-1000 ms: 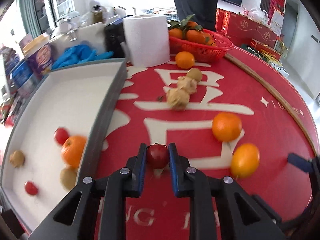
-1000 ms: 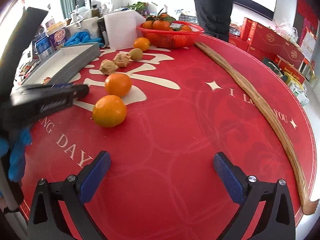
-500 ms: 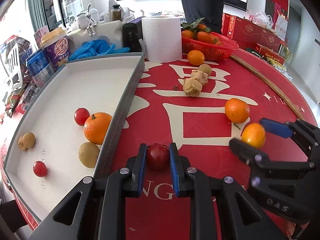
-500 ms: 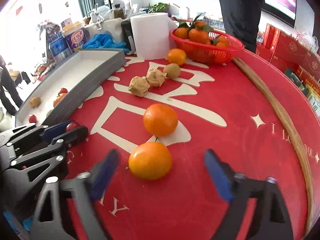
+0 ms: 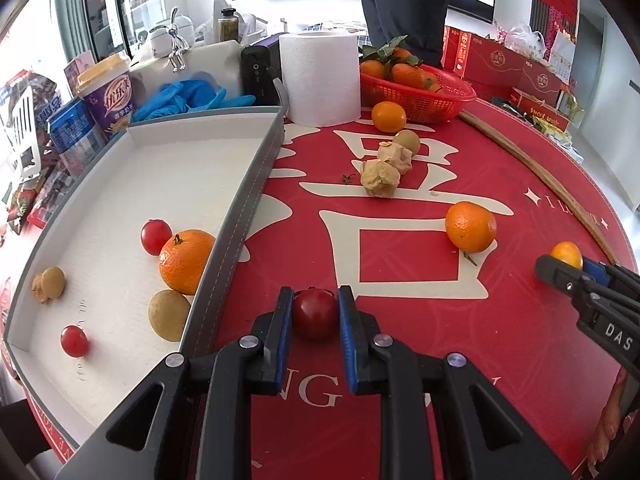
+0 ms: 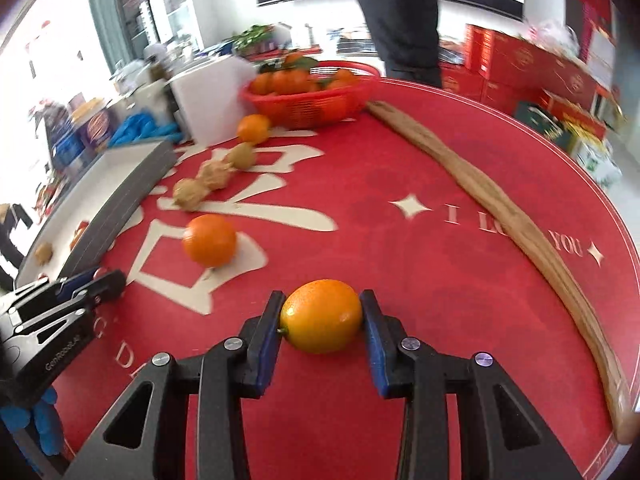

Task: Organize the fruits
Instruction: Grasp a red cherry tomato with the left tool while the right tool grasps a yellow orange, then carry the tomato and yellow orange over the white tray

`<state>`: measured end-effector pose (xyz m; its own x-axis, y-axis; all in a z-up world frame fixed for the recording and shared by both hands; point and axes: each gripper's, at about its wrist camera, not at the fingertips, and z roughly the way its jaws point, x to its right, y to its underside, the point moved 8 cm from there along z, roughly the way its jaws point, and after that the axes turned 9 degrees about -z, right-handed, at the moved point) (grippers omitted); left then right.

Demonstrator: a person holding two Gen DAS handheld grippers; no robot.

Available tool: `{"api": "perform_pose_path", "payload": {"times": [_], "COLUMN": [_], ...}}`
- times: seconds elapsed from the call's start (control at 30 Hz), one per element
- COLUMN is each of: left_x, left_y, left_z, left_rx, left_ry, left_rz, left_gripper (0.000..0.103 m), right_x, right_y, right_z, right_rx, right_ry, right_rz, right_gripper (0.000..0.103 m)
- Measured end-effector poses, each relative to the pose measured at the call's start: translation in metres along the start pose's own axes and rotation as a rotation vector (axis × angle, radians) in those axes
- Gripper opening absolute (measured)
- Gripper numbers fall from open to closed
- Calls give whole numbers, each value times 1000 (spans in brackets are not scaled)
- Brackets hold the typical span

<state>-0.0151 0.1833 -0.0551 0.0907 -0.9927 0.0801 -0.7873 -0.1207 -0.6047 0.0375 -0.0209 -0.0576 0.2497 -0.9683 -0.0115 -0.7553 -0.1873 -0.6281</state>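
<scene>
My left gripper [image 5: 315, 312] is shut on a red cherry tomato [image 5: 315, 312] just right of the grey-walled white tray [image 5: 236, 216]. The tray holds an orange [image 5: 185, 261], two cherry tomatoes [image 5: 155, 236], a kiwi [image 5: 168, 314] and a tan lump [image 5: 48, 283]. My right gripper [image 6: 322, 320] has its pads against both sides of a yellow-orange fruit [image 6: 322, 322] on the red table; it also shows in the left wrist view [image 5: 566, 255]. Another orange [image 5: 470, 226] lies loose nearby.
Two tan lumps [image 5: 380, 178], a kiwi [image 5: 407, 141] and an orange [image 5: 388, 117] lie mid-table. A red basket [image 5: 416, 96] of oranges, a paper roll [image 5: 319, 78] and clutter stand behind. A long wooden strip [image 6: 500, 216] runs along the right edge.
My right gripper moved forward and closed from wide open onto the yellow-orange fruit. My left gripper kept the tomato and stayed near the tray wall.
</scene>
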Motion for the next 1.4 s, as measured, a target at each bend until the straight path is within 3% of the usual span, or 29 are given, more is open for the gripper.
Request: {"api": "perform_pose_path", "payload": {"times": [0.3, 0.73, 1.4], "left_x": [-4, -18, -90], "left_y": [-5, -26, -38], "left_z": [-17, -41, -43], "left_rx": [11, 88, 116], "left_ry": [47, 35, 6], "left_rz": [-14, -16, -138], "left_gripper": [23, 23, 23], "right_x": [1, -11, -86], "right_y": [-1, -9, -44], "right_z": [-4, -12, -14], "right_rx": [-5, 1, 7], "right_ry": [-41, -60, -83], "right_rz": [42, 24, -122], "right_gripper": [39, 39, 39]}}
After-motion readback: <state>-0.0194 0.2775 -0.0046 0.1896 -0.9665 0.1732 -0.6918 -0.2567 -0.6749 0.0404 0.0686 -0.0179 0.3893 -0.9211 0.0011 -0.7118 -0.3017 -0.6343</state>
